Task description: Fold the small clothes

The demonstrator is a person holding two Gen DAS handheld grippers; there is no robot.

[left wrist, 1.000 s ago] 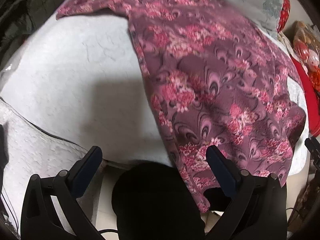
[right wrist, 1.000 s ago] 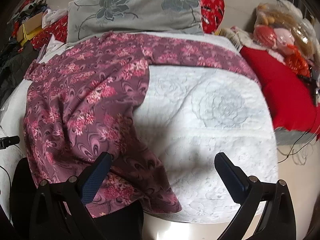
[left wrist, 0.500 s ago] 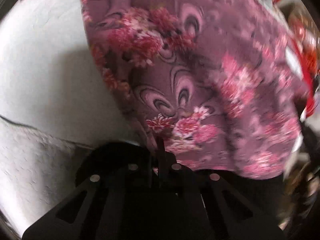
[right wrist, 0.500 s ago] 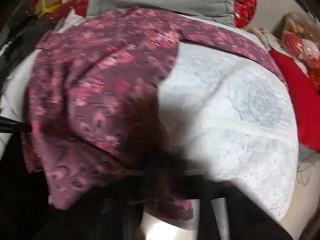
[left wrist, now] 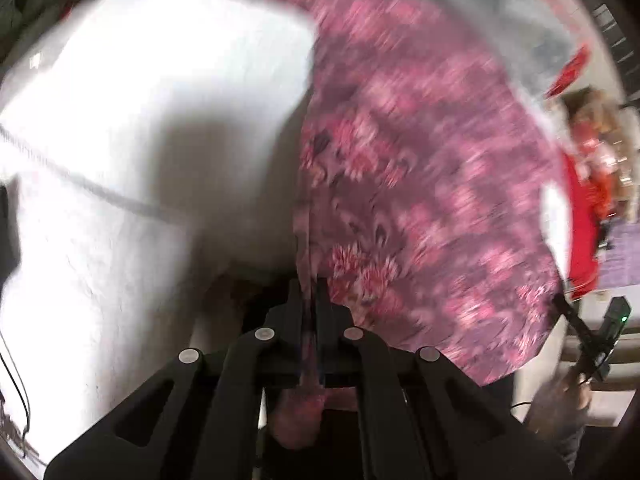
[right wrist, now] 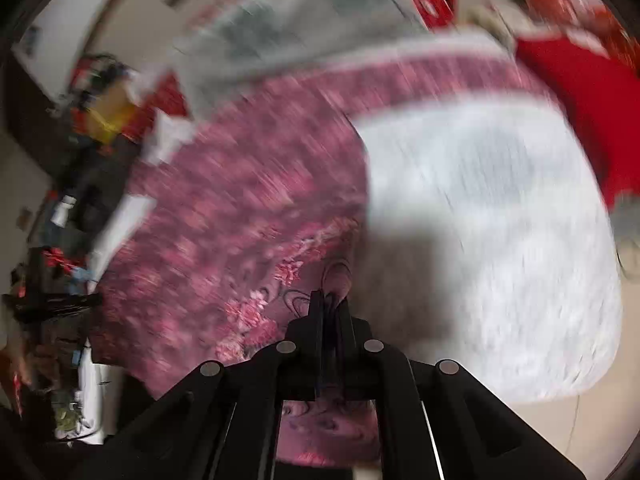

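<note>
One floral garment (left wrist: 420,184) lies spread on one white bed (left wrist: 152,128). Two grippers, left (left wrist: 310,284) and right (right wrist: 330,300), each clamp its near hem. One grey pillow (right wrist: 304,28) behind; both views motion-blurred, side clutter indistinct.

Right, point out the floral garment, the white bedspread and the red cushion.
garment (left wrist: 420,184), left wrist view, its printed middle.
bedspread (right wrist: 500,240), right wrist view, bare quilted top.
cushion (right wrist: 580,92), right wrist view, its red face.

black fingers (left wrist: 298,300), silver screws (left wrist: 265,333)
</note>
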